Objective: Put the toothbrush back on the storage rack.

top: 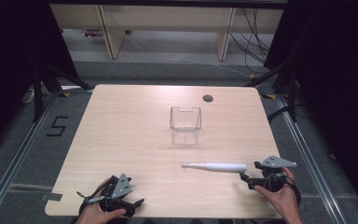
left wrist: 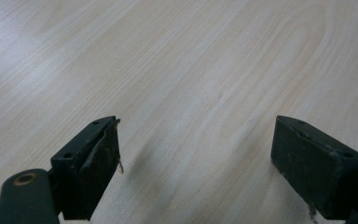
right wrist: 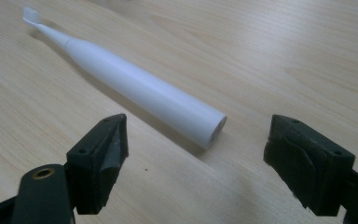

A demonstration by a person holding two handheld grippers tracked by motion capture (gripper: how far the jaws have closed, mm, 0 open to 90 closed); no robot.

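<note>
Approach step. The white electric toothbrush (top: 216,166) lies on the surface (top: 121,130), lower right of the frame, below the clear container (top: 185,125). The right gripper (top: 251,174), jaws apart, faces its butt end; the left gripper (top: 137,201) rests with jaws apart, lower left. Next: advance, close on the handle. No legible labels; a "5" marks the floor (top: 56,126).

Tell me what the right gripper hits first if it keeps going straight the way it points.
Probably the white electric toothbrush: its flat butt end lies just ahead of the right gripper, between the lines of the open jaws, though slightly left of centre.
</note>
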